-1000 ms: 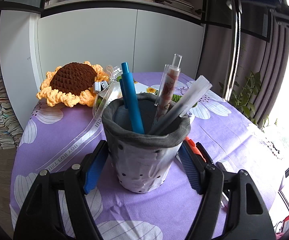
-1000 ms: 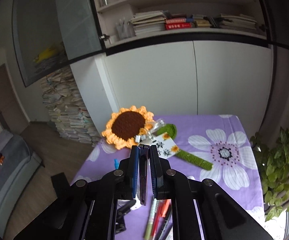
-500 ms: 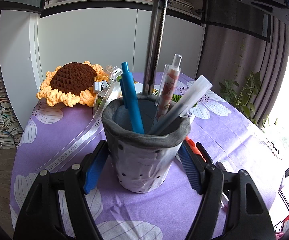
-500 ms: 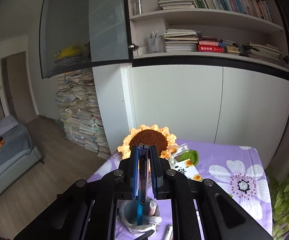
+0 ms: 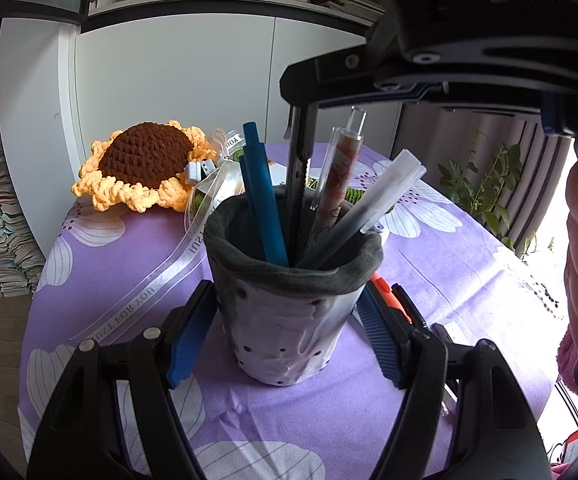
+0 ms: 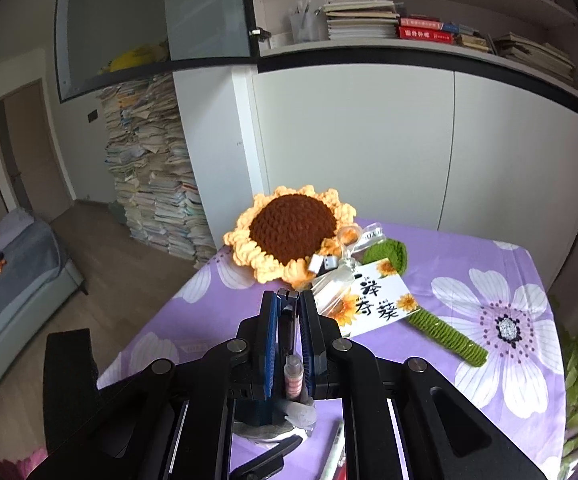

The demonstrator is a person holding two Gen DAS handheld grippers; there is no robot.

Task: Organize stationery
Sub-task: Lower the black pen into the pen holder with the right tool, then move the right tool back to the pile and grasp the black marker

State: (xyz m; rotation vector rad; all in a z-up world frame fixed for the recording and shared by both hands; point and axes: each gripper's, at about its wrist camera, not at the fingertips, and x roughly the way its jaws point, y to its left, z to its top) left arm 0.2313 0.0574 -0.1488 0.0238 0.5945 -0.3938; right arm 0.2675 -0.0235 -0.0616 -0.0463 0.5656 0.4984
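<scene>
— What sort of place is it?
— A home study: bookshelves (image 6: 429, 24) over white cabinets (image 6: 369, 140), paper stacks (image 6: 157, 184) on the wooden floor, a grey sofa (image 6: 13, 264).
— And the counter (image 6: 489, 272)?
— Purple floral cloth, a crochet sunflower (image 6: 293, 236) at its far edge.

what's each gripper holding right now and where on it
Right gripper pinches a dark utility knife near its top end. Left gripper straddles the pen holder low on its sides.

A table covered with a purple flowered cloth (image 5: 441, 264) carries a grey pen pot (image 5: 289, 320) between the left gripper's (image 5: 285, 340) fingers. Beyond the pot lie a crocheted sunflower (image 5: 145, 164) and a printed ribbon (image 5: 141, 300); loose pens (image 5: 401, 304) lie just to its right.
</scene>
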